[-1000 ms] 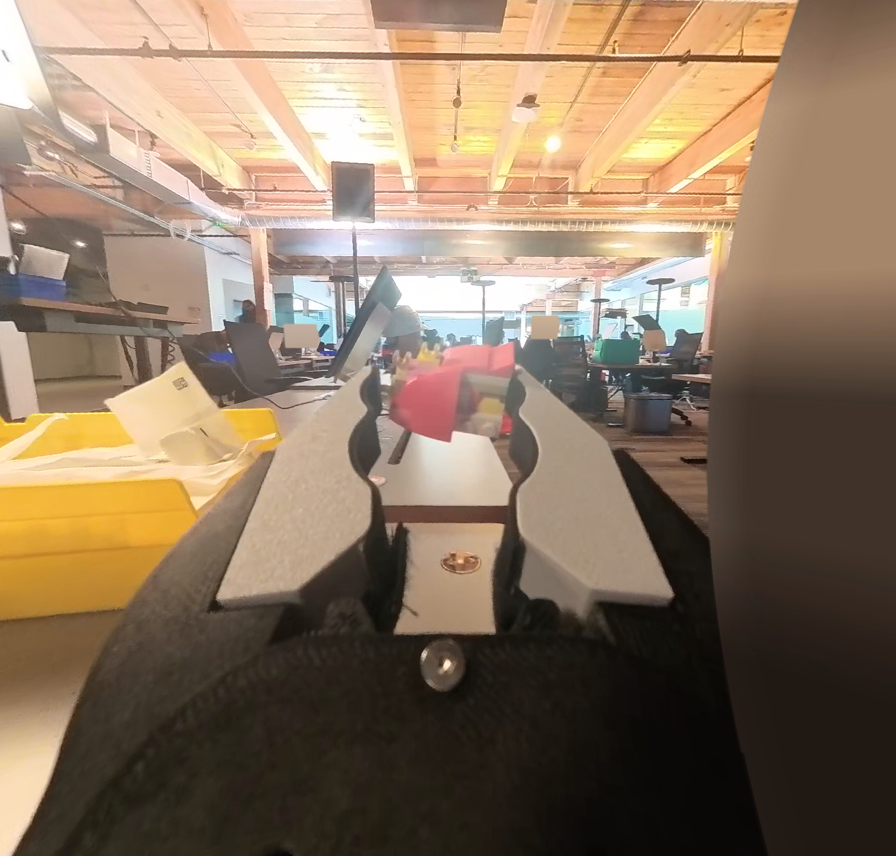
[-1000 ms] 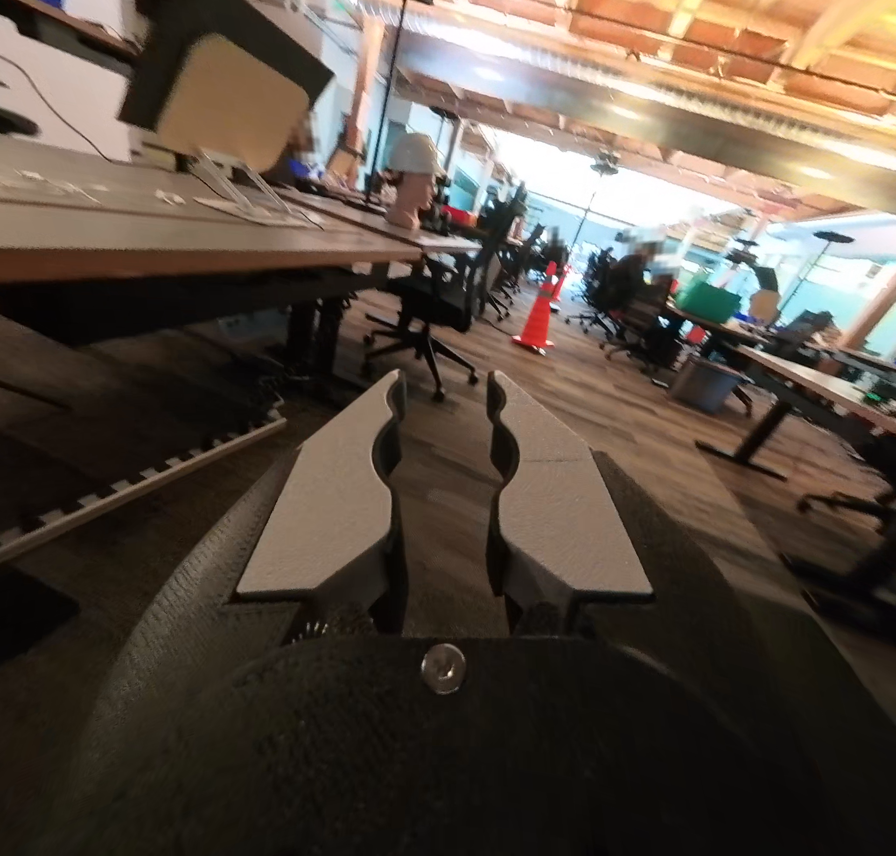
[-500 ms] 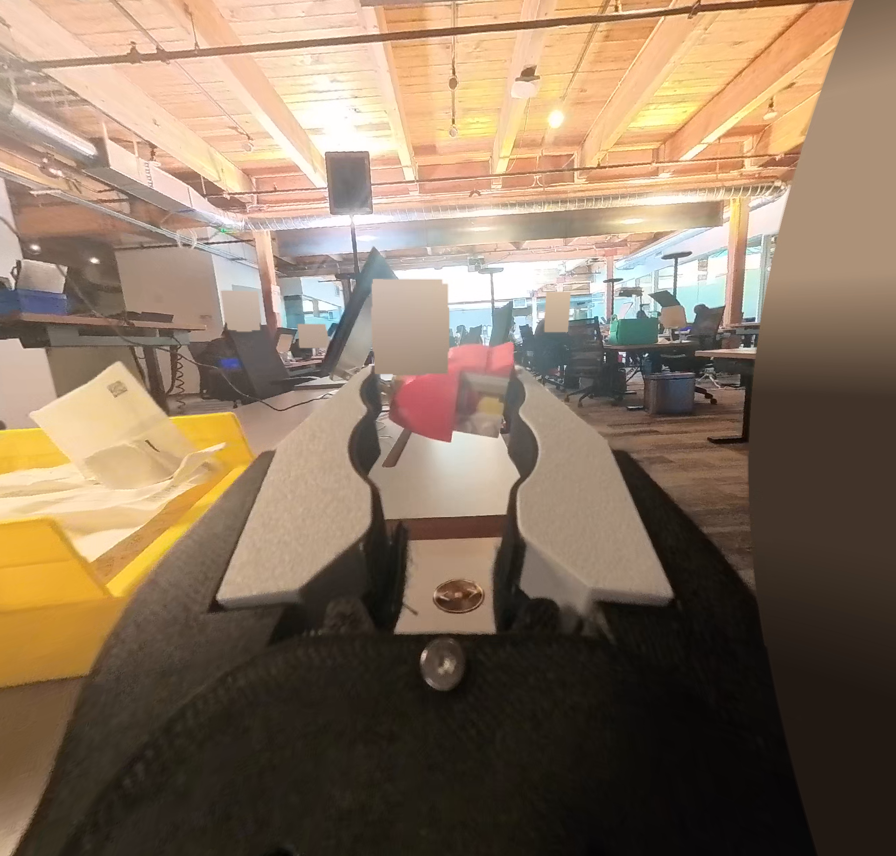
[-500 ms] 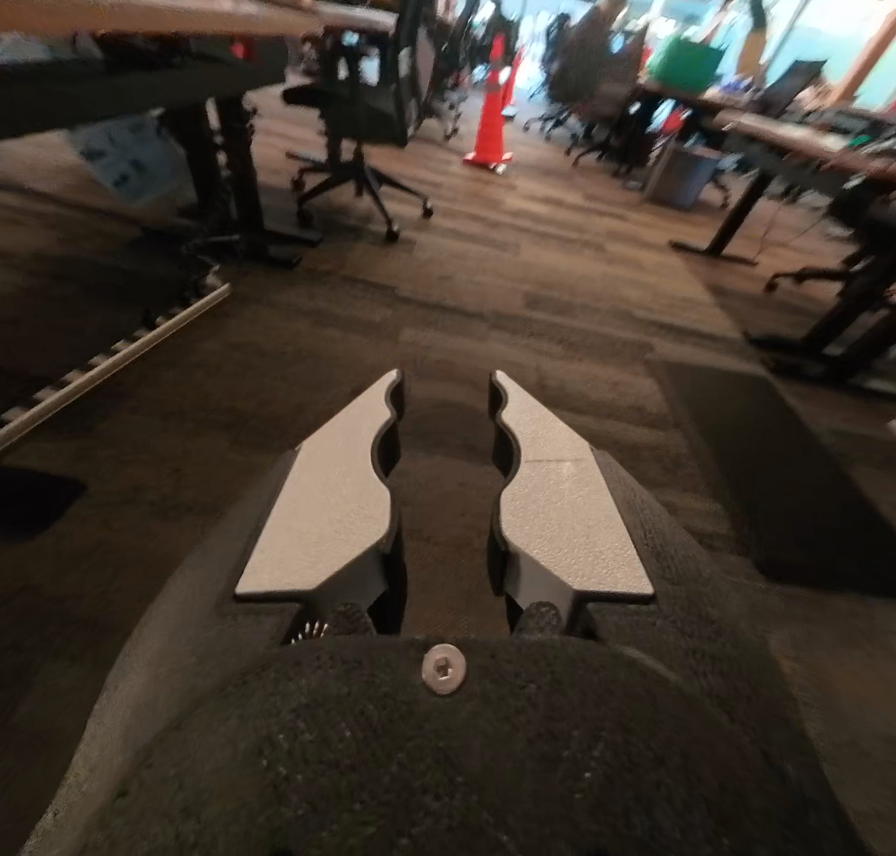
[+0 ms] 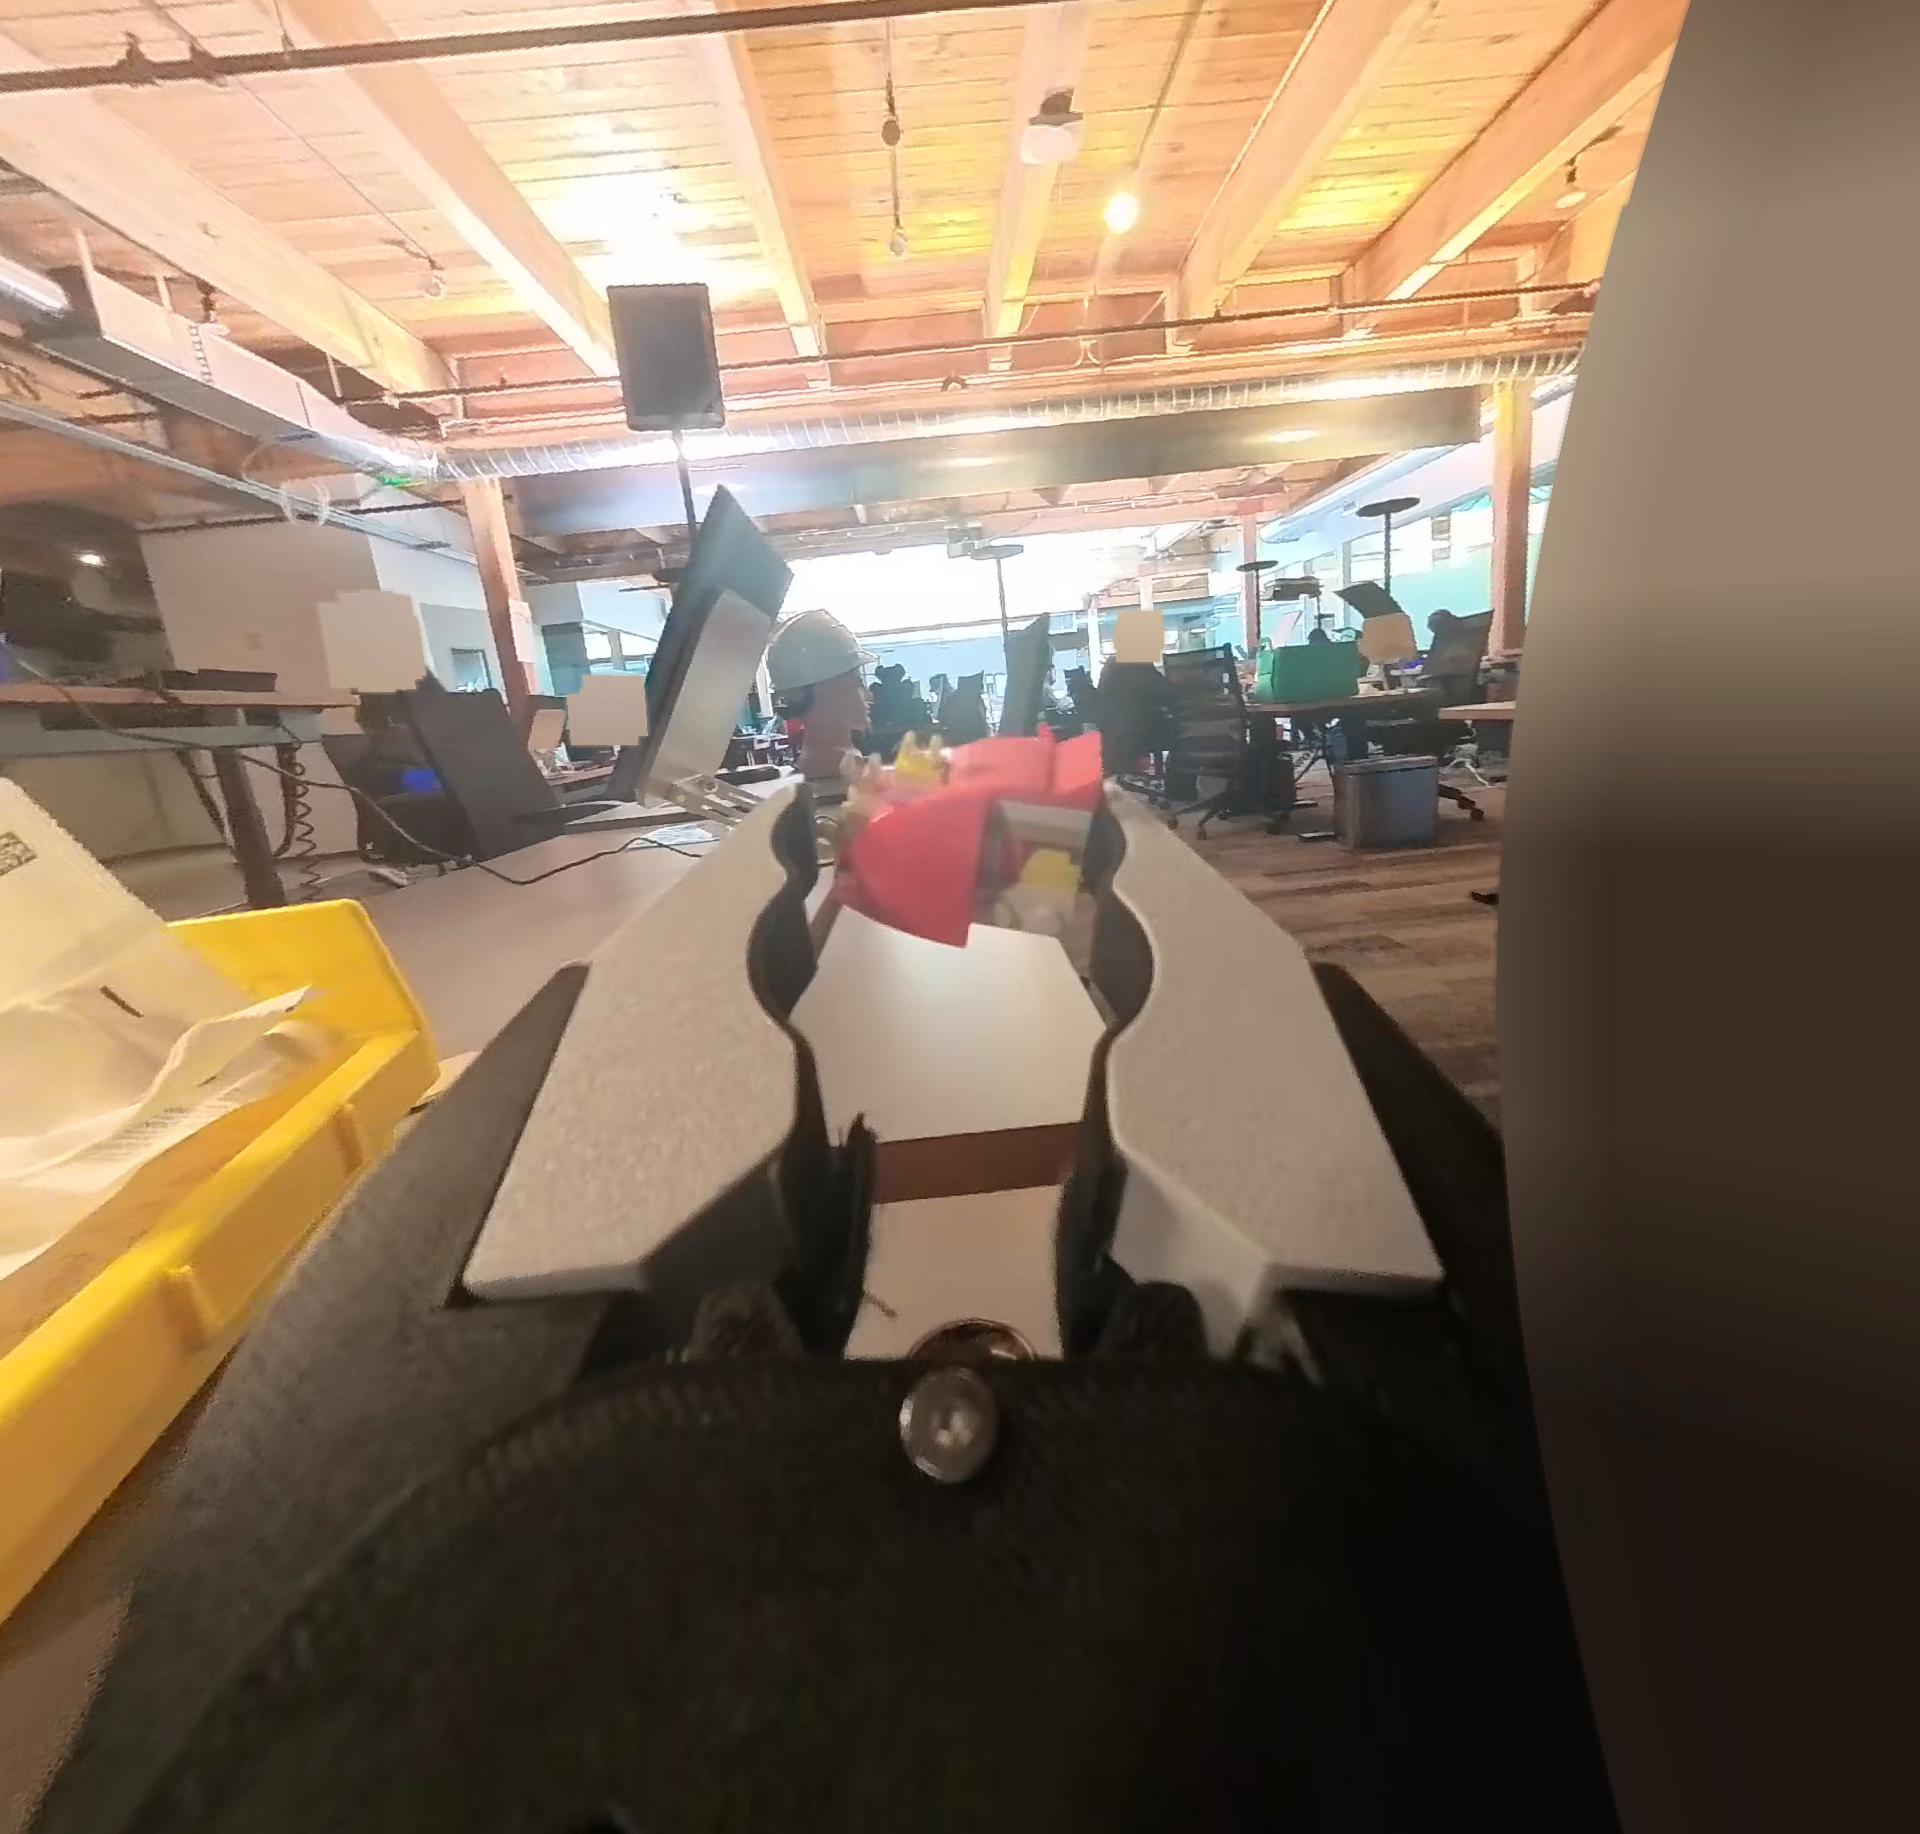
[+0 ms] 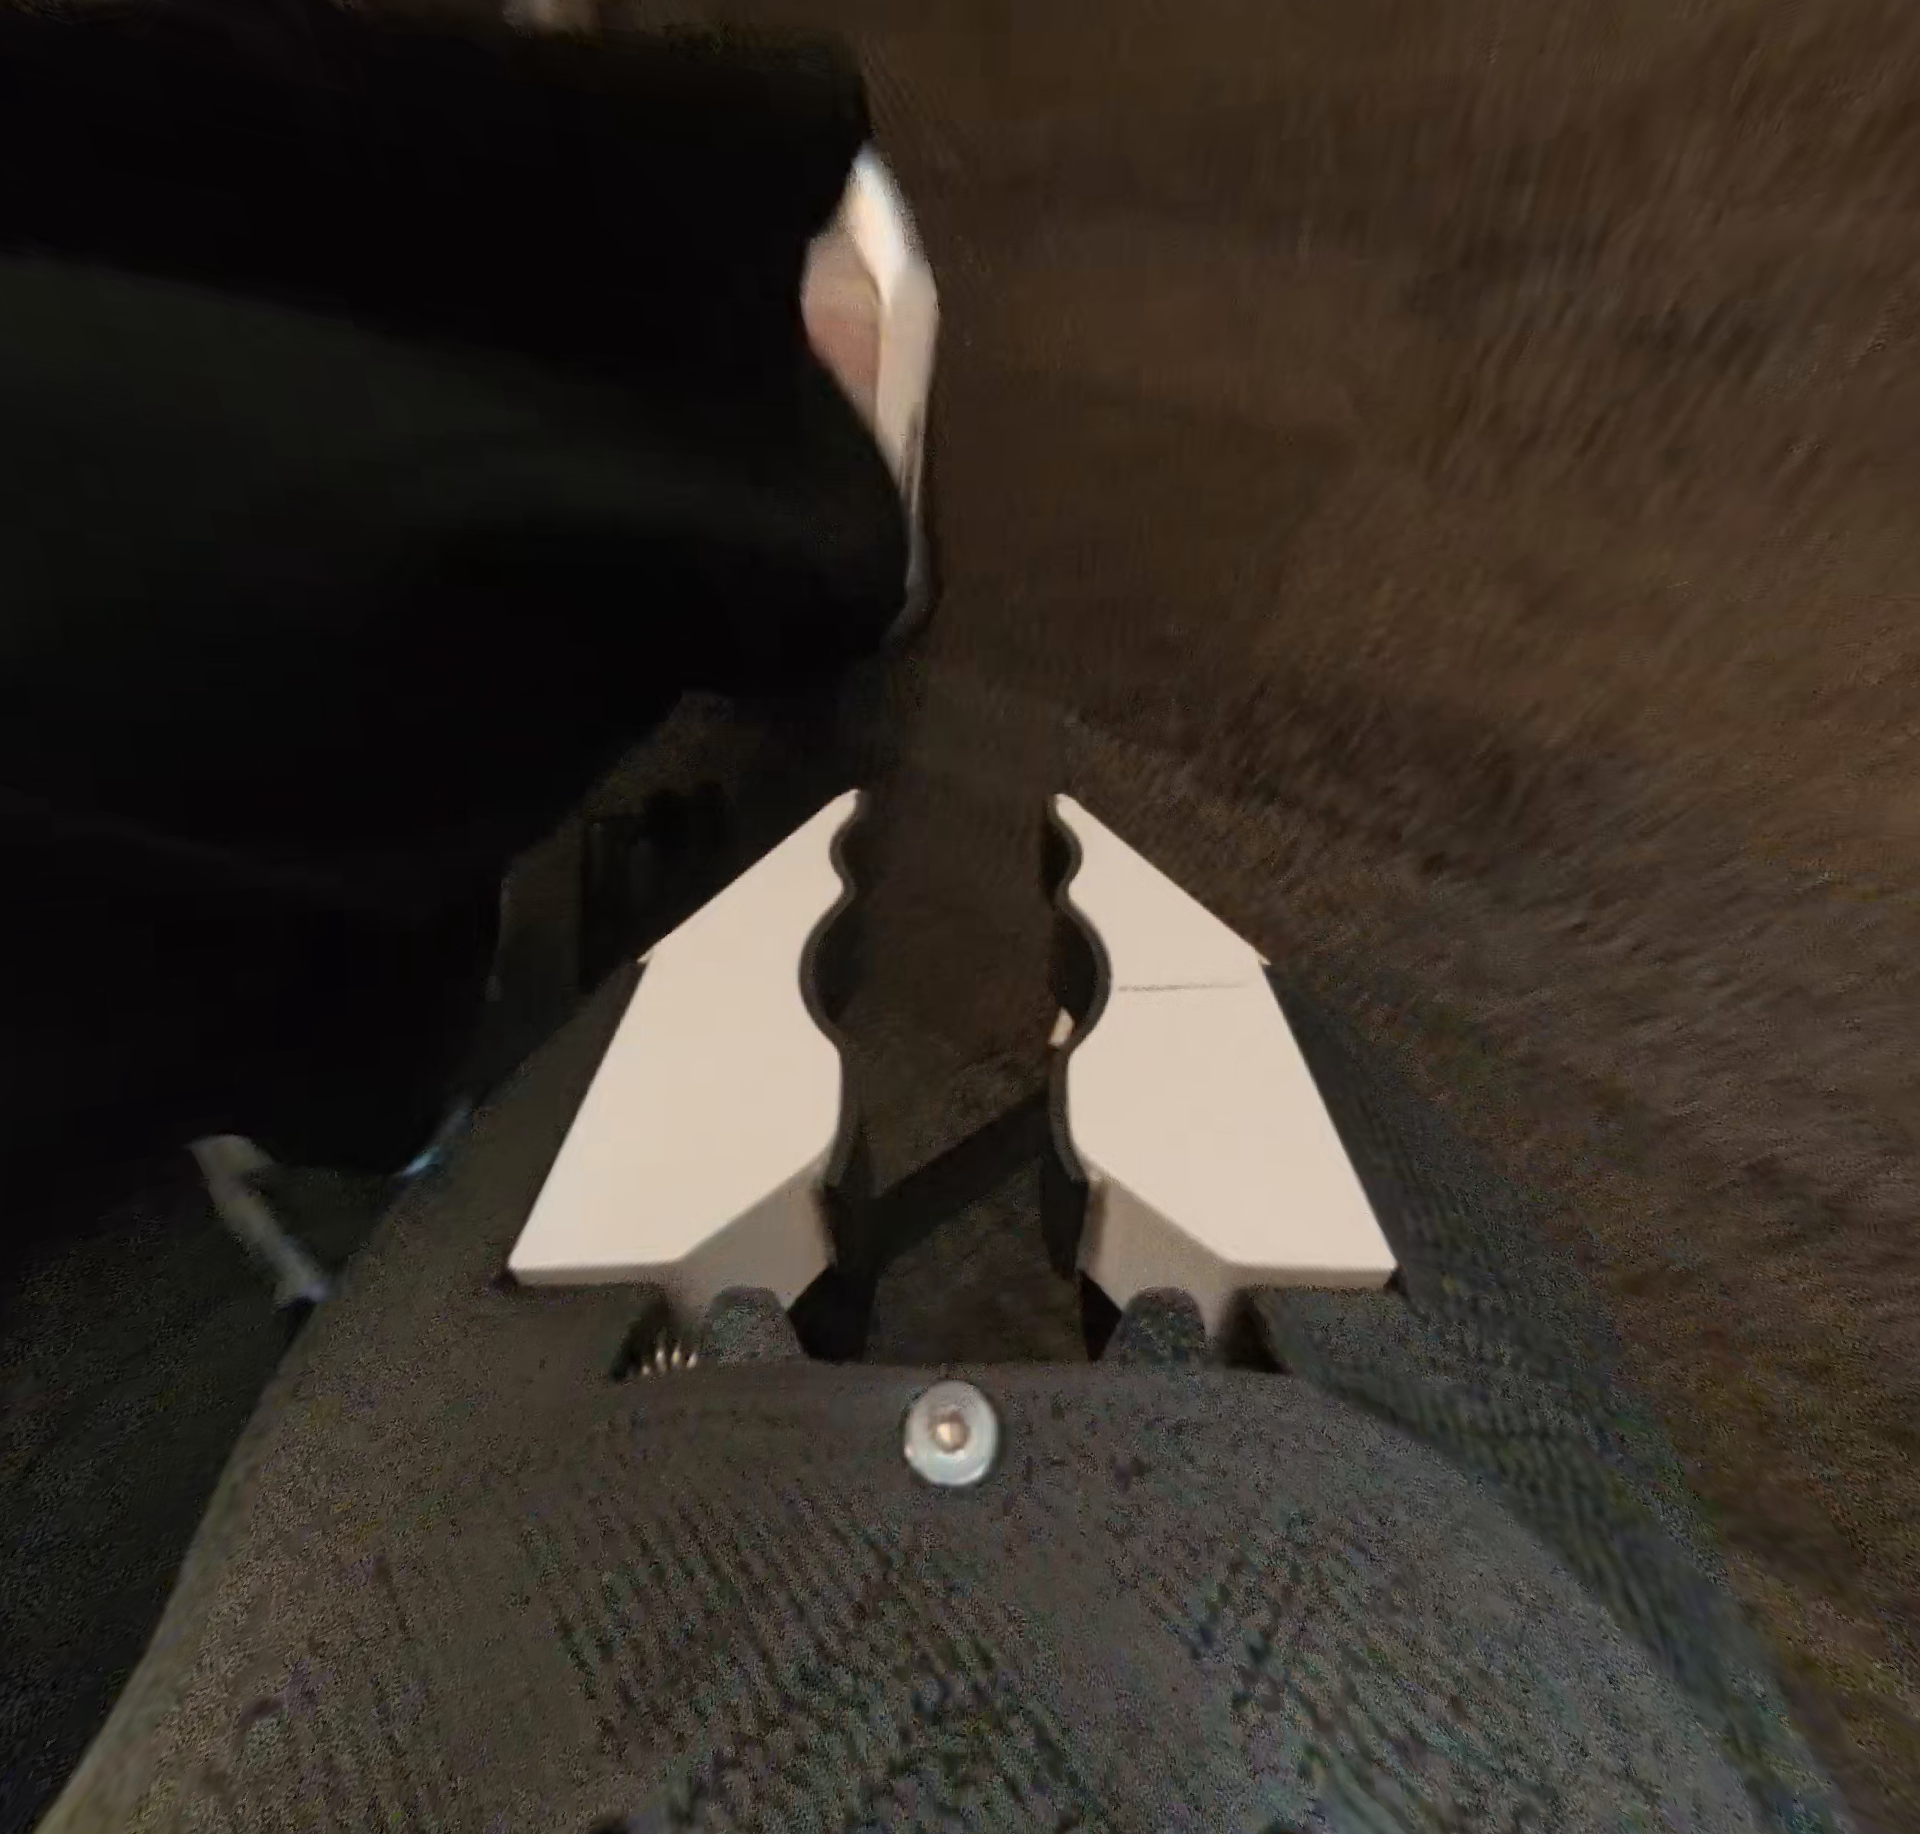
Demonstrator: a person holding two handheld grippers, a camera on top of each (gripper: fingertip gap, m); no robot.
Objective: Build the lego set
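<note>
Above a pale table (image 5: 935, 1036) beside a yellow bin (image 5: 291, 1109), my left gripper (image 5: 961, 839) pinches a red toy (image 5: 925, 870) aloft, while my right gripper (image 6: 954, 818) hangs spread and bare over brown floor (image 6: 1455, 434).

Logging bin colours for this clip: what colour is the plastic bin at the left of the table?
Yellow. The bin shows best in the left wrist view.

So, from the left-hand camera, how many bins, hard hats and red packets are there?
Bins: 2, a yellow bin beside the gripper and a grey bin on the floor.
Hard hats: 1, a white hard hat on a mannequin head.
Red packets: 1, a red packet gripped in the left gripper.
Total: 4
</note>
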